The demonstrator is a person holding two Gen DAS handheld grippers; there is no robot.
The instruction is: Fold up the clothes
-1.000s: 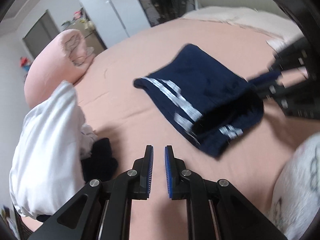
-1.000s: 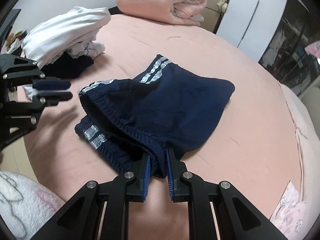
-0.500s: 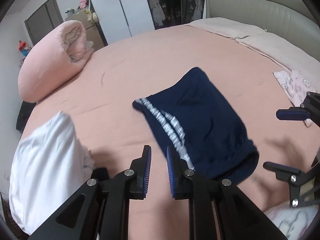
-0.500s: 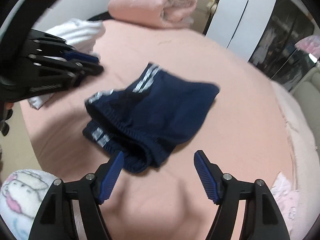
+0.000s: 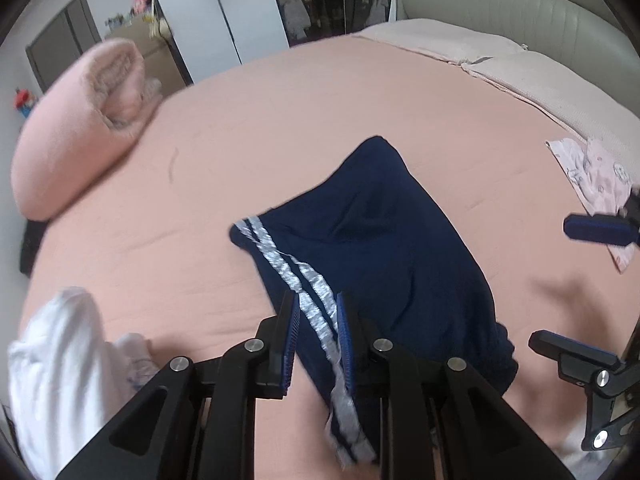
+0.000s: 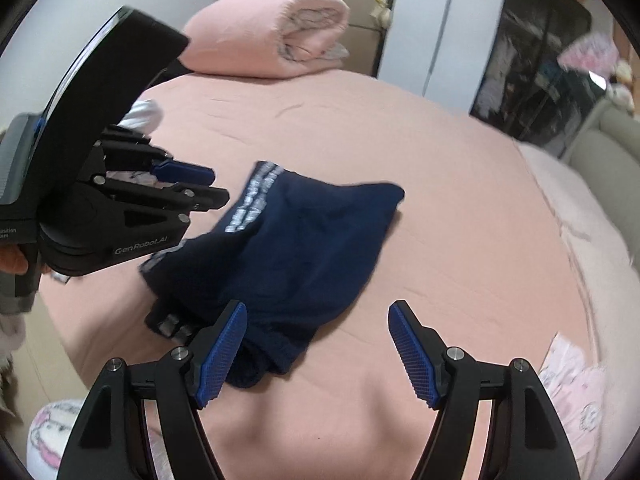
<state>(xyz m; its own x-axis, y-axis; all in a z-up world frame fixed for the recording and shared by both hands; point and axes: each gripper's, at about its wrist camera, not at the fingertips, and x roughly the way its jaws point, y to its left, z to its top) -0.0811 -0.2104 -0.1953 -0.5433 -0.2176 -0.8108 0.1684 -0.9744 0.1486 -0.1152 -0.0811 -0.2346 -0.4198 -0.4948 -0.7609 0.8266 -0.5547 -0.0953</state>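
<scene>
The navy shorts (image 5: 372,248) are seen lying folded mid-bed (image 5: 280,128), released by the right gripper (image 6: 316,350) (jaws just spread wide, empty) and hovered over by the nearly closed, empty left gripper (image 5: 318,344); the loose stripe edge may be snagged and the fold undone.

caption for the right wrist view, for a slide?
Right gripper open over the pink bed, navy shorts lying free; left gripper hovers at their striped edge.

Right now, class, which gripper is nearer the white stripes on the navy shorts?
Left. The left gripper hovers directly over the stripes; the right gripper sits open beside the waistband end, away from them.
</scene>
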